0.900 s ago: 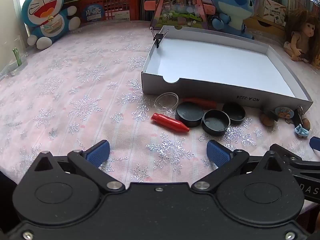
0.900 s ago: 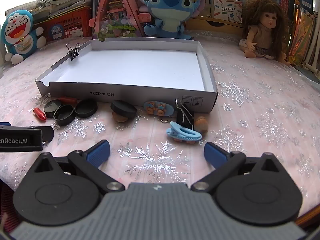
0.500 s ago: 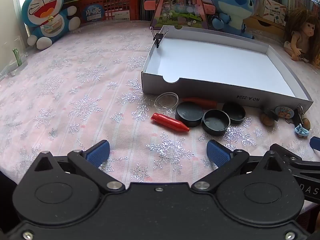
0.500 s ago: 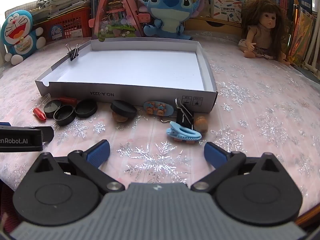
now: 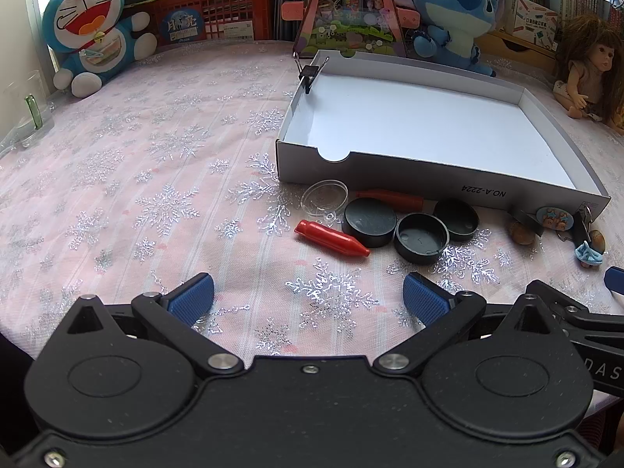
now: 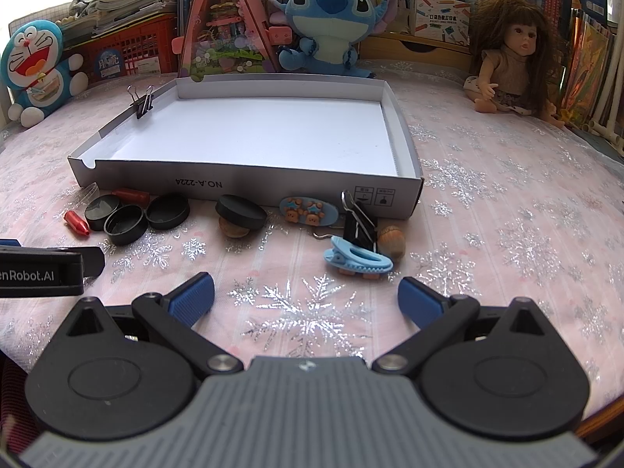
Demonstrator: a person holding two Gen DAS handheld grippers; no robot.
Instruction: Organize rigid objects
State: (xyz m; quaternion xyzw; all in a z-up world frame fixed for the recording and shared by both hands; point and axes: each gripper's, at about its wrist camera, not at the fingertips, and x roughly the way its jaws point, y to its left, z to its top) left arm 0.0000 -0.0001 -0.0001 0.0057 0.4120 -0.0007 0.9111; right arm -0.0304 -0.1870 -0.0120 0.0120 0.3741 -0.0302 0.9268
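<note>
Left gripper (image 5: 308, 298): jaws spread wide, nothing between them; it hovers low over the cloth, pointing forward and slightly down.
Left gripper fingertips (image 5: 193, 297): blue ribbed pads, angled outward, well apart from each other.
Left gripper body: black housing with two round pivot discs fills the bottom of its own view; in the right wrist view its side shows as a black bar at the left edge (image 6: 43, 271).
Right gripper (image 6: 306, 298): jaws spread wide, holding nothing, level with the left gripper and just beside it on its right.
Right gripper fingertips (image 6: 417, 302): blue ribbed pads, well apart.
Right gripper body: grey ribbed housing with black pivot discs; one blue tip shows at the right edge of the left wrist view (image 5: 614, 275).
</note>
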